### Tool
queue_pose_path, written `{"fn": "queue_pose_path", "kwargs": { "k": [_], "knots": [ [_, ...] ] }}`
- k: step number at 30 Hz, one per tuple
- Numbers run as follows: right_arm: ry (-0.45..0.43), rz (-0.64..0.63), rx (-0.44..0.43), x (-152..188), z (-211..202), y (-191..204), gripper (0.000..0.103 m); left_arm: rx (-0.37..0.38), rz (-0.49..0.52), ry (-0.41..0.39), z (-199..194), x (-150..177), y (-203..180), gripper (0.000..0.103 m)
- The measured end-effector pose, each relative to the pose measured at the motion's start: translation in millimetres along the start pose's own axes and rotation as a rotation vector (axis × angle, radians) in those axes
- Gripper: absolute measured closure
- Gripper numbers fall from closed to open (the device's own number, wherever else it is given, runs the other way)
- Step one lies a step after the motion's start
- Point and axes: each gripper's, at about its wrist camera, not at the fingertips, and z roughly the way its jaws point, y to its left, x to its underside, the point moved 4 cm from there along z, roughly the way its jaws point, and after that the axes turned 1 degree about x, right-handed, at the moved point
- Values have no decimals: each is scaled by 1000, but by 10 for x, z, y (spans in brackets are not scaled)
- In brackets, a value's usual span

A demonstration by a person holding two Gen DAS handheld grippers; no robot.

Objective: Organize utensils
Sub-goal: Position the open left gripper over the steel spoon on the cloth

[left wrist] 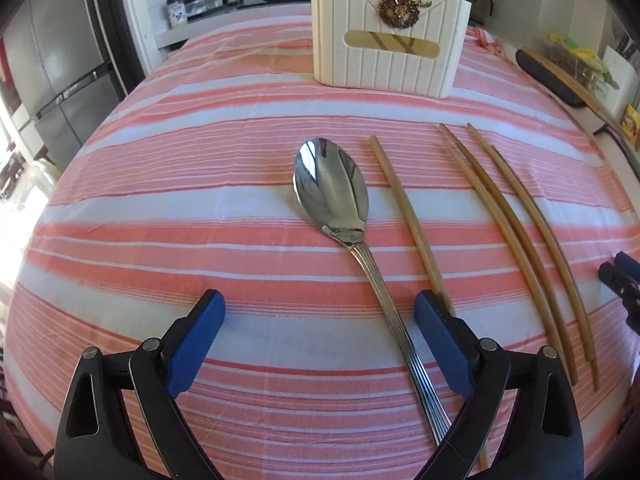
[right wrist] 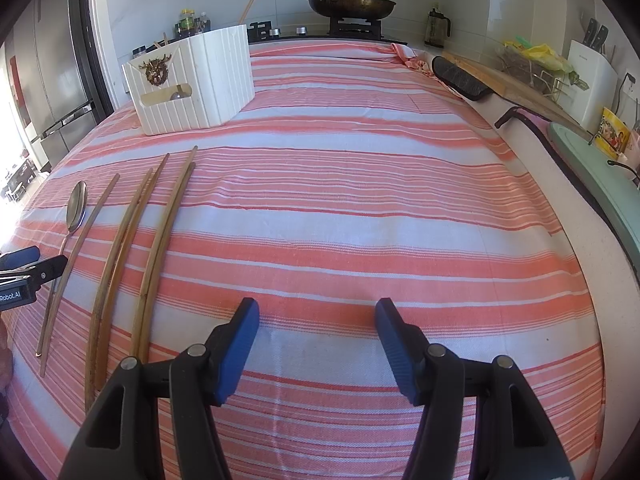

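The left gripper stood wide apart over the spoon handle, gripping nothing. The right gripper gaped, empty, over cloth. Chopsticks lay beside the spoon; farther back stood the holder.

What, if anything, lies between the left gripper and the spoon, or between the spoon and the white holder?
Nothing visible. The left gripper is open with the spoon handle between its fingers, untouched. Only bare striped cloth separates the spoon from the white holder; the chopsticks lie off to the side.
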Motion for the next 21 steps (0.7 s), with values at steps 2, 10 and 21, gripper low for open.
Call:
{"fn": "queue_pose_path", "kwargs": {
  "k": [2, 10, 21],
  "knots": [
    [0, 0, 0, 0, -1, -1, 41, 0, -3, 5, 9, -1, 14, 3],
    [0, -1, 1, -3, -3, -5, 41, 12, 22, 11, -5, 7, 55, 3],
    [-2, 8, -12, -13, -8, -14, 41, 27, 25, 18, -2, 13, 184, 3]
  ]
}}
